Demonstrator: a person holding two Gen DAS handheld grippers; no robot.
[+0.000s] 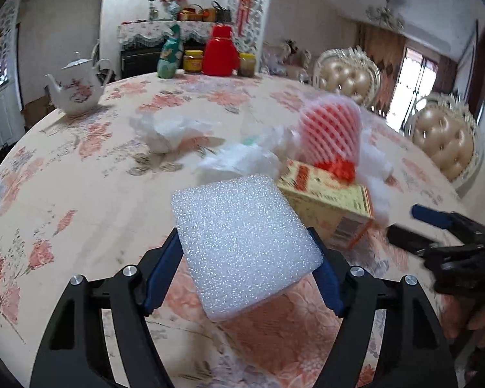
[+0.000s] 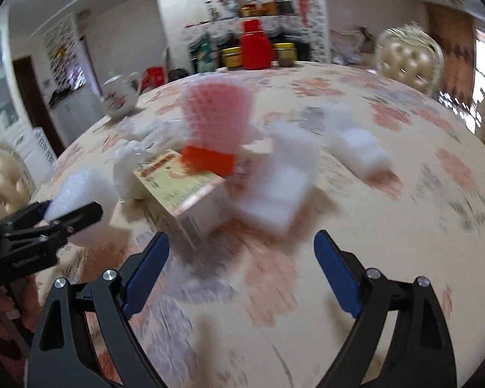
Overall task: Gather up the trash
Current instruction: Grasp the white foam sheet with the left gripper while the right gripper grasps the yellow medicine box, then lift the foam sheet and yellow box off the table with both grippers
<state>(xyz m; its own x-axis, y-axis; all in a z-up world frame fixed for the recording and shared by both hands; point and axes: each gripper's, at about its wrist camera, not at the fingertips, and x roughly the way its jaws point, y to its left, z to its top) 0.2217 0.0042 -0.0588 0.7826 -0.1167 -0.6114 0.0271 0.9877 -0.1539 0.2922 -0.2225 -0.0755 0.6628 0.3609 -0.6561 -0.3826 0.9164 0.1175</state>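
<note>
Left claw [image 1: 245,249] pinching a white square foam pad [image 1: 242,242]; right claw [image 2: 242,252] spread and empty.

We note blue pads pressed on both side edges of the foam pad, held tilted above the round floral-cloth worktop [image 1: 80,200]. Just beyond it lies a yellow cardboard box [image 1: 329,200] with a red-and-white foam mesh sleeve [image 1: 329,132] on top, crumpled white plastic wrap [image 1: 239,161] beside. Ahead of our right claw sits a blurred white foam block [image 2: 274,187], untouched.
</note>
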